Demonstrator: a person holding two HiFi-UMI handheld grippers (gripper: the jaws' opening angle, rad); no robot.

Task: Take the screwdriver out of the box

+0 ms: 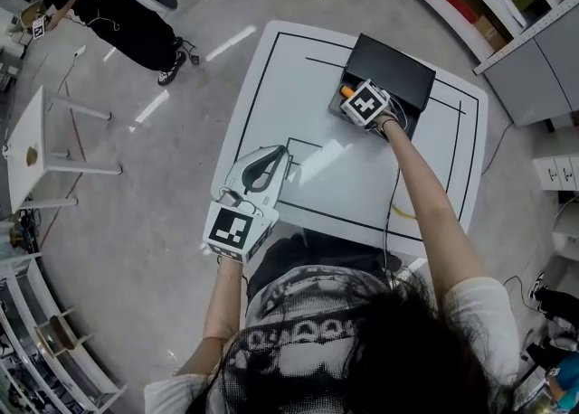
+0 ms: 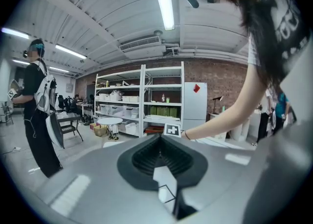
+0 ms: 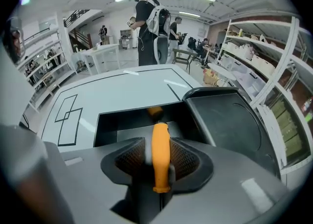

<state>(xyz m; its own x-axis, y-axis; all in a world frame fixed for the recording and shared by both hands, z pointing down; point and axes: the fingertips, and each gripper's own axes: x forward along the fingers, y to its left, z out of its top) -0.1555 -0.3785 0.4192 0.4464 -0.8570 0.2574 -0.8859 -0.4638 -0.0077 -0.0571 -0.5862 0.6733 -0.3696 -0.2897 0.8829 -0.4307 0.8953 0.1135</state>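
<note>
white surface [image 1: 362,195] marked with black lines fills the middle of the head view, with grey floor around it and storage shelves [image 2: 142,100] along a brick wall beyond. a person with a backpack [image 3: 146,27] stands past the far end of the surface.

a black box [image 3: 110,125] sits at the far right of the surface with its lid [image 3: 230,120] thrown open to the right. your right gripper [image 3: 159,140] points steeply down into the box. its jaws stand wide apart, and the orange handle of the screwdriver [image 3: 160,162] runs up between them. the pads flank the handle without clamping it, so the screwdriver is inside the box and not gripped. a second orange bit [image 3: 155,111] shows deeper in the box, just past the handle; you cannot tell what it is.

your left gripper [image 2: 159,140] hovers over the near left edge of the surface, well apart from the box, pointing almost level toward the far side. its jaws meet at the tips and hold nothing. a strip of the surface with a black line shows below them.
</note>
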